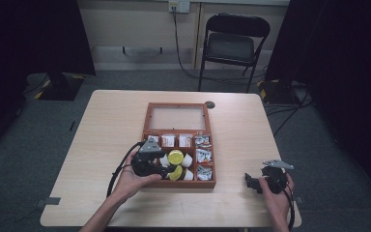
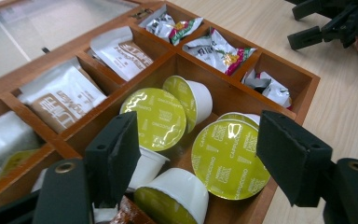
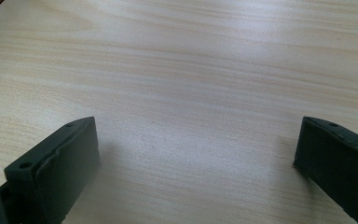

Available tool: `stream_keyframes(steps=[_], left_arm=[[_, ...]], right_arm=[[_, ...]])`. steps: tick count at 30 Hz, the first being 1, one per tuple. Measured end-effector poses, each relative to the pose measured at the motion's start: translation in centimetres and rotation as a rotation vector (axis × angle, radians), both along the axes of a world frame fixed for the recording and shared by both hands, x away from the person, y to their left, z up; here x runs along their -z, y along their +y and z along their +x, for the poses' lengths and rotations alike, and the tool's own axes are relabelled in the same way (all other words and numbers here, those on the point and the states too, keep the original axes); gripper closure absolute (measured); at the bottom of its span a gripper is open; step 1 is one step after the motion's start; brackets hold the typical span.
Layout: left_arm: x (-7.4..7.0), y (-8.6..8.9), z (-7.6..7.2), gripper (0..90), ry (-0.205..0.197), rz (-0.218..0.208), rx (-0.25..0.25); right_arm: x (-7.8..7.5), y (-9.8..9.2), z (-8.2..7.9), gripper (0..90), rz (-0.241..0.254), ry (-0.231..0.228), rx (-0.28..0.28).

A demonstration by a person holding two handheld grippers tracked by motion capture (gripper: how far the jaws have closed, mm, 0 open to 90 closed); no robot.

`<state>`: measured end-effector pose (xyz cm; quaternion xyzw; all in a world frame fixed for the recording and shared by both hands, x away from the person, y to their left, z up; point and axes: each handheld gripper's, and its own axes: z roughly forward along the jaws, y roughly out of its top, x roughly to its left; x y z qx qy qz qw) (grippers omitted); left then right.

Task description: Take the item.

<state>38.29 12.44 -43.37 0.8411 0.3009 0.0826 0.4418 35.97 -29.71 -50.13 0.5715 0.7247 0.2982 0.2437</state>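
Note:
A wooden compartment box (image 1: 147,121) lies open at mid-table. Its big front compartment holds several white coffee capsules with yellow-green foil lids (image 1: 176,156). My left gripper (image 1: 168,170) hovers low over that compartment. In the left gripper view the left gripper (image 2: 200,154) stands open, its jaws either side of a green-lidded capsule (image 2: 228,158) and a white capsule body (image 2: 177,186), pads not touching them. My right gripper (image 1: 248,181) rests near the table's front right, open. In the right gripper view the right gripper (image 3: 196,154) has only bare tabletop between its jaws.
Brown-and-white sachets (image 2: 65,100) fill the back compartments, and crinkled foil packets (image 2: 219,46) the right column. The box's glass lid (image 1: 177,117) lies flat behind it. A black folding chair (image 1: 232,43) stands beyond the table. The right gripper (image 2: 326,23) shows far off on the wood.

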Motion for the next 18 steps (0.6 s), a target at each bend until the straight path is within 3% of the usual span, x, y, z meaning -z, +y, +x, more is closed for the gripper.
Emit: stream_keyframes(steps=[1,10,15,18], left_arm=[[0.3,-0.4,0.1,29.2,0.000,0.026,0.009],[1.1,-1.3,0.4,25.9,0.047,0.025,0.043],[1.6,-1.5,0.7,26.7,0.086,-0.005,0.047],[1.8,-1.7,0.8,27.1,0.089,0.007,0.049]], right_arm=[[0.0,0.0,0.0,0.0,0.001,0.000,-0.001],[0.0,0.0,0.0,0.0,0.001,0.000,-0.001],[0.0,0.0,0.0,0.0,0.000,0.000,-0.001],[0.0,0.0,0.0,0.0,0.001,0.000,-0.001]])
